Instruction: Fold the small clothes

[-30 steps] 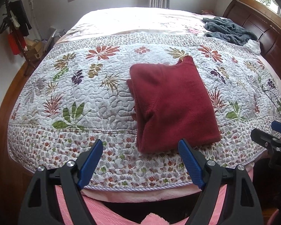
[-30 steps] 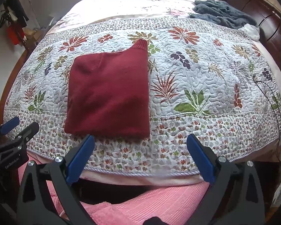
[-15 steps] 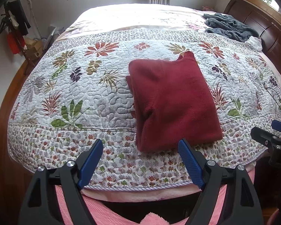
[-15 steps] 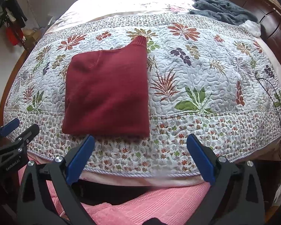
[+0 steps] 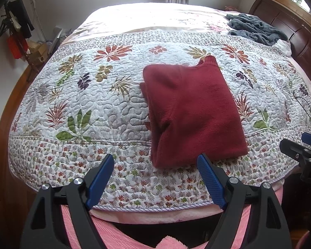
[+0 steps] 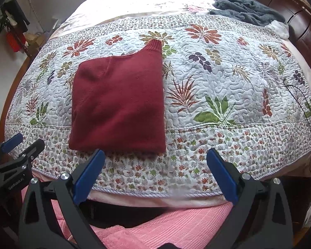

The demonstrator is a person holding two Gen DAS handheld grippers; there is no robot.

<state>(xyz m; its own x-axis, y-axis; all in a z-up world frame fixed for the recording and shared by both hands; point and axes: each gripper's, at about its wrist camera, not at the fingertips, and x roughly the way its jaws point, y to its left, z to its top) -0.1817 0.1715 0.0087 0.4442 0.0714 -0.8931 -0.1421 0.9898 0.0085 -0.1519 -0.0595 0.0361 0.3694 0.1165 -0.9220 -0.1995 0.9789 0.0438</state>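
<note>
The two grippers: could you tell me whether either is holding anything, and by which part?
Nothing is held. The left gripper and right gripper are both open, short of the folded red sweater.

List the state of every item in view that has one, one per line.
Red sweater: folded into a rectangle, lying flat on the quilt, collar at the far corner.
Left gripper: open, empty, short of the sweater's near edge.
Right gripper: open, empty, near the sweater's near right corner.
Grey blanket: crumpled, unfolded, by the headboard.
Floral quilt: spread flat over the bed.
</note>
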